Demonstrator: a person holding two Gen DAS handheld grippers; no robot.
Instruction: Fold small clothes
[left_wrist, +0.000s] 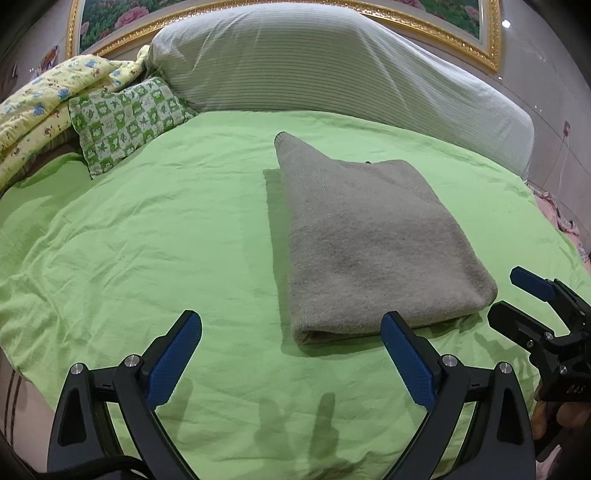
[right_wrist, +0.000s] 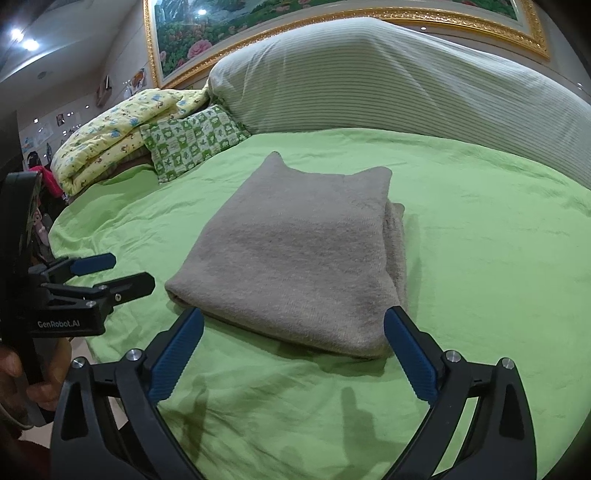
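A grey knitted garment (left_wrist: 369, 240) (right_wrist: 295, 251) lies folded into a thick rectangle on the green bed sheet (left_wrist: 147, 240) (right_wrist: 480, 240). My left gripper (left_wrist: 291, 319) is open just before the fold's near left corner, with nothing pressed between its blue pads. My right gripper (right_wrist: 294, 314) is also open, its fingers straddling the near edge of the fold without touching it. Each gripper shows in the other's view: the right gripper (left_wrist: 517, 295) at the fold's near right corner, the left gripper (right_wrist: 131, 271) beside its near left corner.
A long striped bolster pillow (left_wrist: 314, 62) (right_wrist: 406, 81) runs along the head of the bed. A green patterned cushion (left_wrist: 125, 118) (right_wrist: 192, 140) and a yellow quilt (left_wrist: 37, 103) (right_wrist: 110, 140) lie at the far left. A gold-framed picture (right_wrist: 295, 22) hangs behind.
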